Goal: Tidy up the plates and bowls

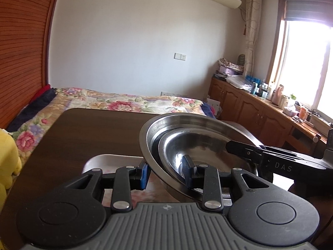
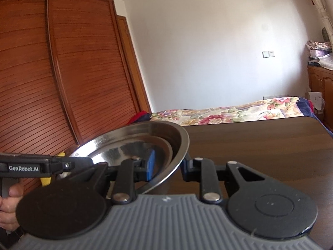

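Two nested steel bowls are held tilted over the dark table [image 1: 93, 129]. The large outer bowl [image 1: 187, 123] carries a smaller bowl [image 1: 208, 145] inside it. My left gripper [image 1: 166, 173] is shut on the stack's near wall, with one blue pad outside and the other inside. My right gripper [image 2: 168, 165] is shut on the opposite wall of the outer bowl [image 2: 145, 129], its blue pad against the inner bowl [image 2: 135, 148]. Each view shows the other gripper reaching in from the side: the right gripper [image 1: 239, 148] and the left gripper [image 2: 89, 162].
A white rectangular dish [image 1: 97, 159] lies on the table under the left fingers. A flowered bed [image 1: 124, 102] stands beyond the table's far edge. There is a wooden wardrobe [image 2: 62, 73] at the left, a cluttered cabinet top [image 1: 260, 108] at the right, and a yellow object [image 1: 6, 160] at the far left.
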`<state>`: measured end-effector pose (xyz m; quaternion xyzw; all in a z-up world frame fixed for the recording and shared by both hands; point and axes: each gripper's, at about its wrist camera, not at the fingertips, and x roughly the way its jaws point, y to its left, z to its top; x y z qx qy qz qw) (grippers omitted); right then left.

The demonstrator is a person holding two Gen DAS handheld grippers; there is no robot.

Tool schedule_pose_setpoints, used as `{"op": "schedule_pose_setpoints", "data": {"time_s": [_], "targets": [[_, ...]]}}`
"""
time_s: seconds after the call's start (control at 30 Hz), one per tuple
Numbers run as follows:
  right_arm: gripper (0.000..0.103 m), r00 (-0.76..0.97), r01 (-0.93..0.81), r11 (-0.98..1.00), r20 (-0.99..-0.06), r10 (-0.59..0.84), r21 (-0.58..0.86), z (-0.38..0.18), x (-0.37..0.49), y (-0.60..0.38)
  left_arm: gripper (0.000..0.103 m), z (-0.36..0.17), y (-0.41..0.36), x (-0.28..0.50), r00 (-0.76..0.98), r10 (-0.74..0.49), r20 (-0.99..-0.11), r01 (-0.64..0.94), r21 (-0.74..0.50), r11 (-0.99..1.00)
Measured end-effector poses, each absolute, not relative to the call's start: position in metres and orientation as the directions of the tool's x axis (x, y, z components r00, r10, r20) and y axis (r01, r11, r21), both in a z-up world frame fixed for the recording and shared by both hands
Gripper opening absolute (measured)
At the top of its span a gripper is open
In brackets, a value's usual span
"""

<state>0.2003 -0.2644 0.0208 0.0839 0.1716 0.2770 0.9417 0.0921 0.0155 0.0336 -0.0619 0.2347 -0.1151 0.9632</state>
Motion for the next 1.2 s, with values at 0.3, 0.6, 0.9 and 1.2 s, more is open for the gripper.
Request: {"op": "schedule_pose_setpoints", "data": {"time_s": [0.3, 0.6, 0.9, 1.2], "targets": [[0.028, 0.756, -0.533, 0.813, -0.300, 0.581, 0.232, 0.021, 0.204, -0.237, 0.035, 0.028, 0.042, 0.088, 0.872, -0.209, -0.443, 0.136, -0.191, 0.972], [0.028, 0.726, -0.555, 0.796, -0.328, 0.605, 0.240, 0.013, 0.207, -0.216, 0.035, 0.021, 0.063, 0.083, 0.872, -0.174, -0.457, 0.095, -0.191, 0.977], [0.028, 0.712, -0.561, 0.795, -0.355, 0.605, 0.230, 0.008, 0.209, -0.204, 0.035, 0.012, 0.070, 0.085, 0.863, -0.155, -0.480, 0.071, -0.189, 0.979], [0.028, 0.711, -0.561, 0.799, -0.368, 0.600, 0.217, 0.004, 0.209, -0.198, 0.035, 0.008, 0.074, 0.086, 0.855, -0.150, -0.496, 0.058, -0.195, 0.979]]}}
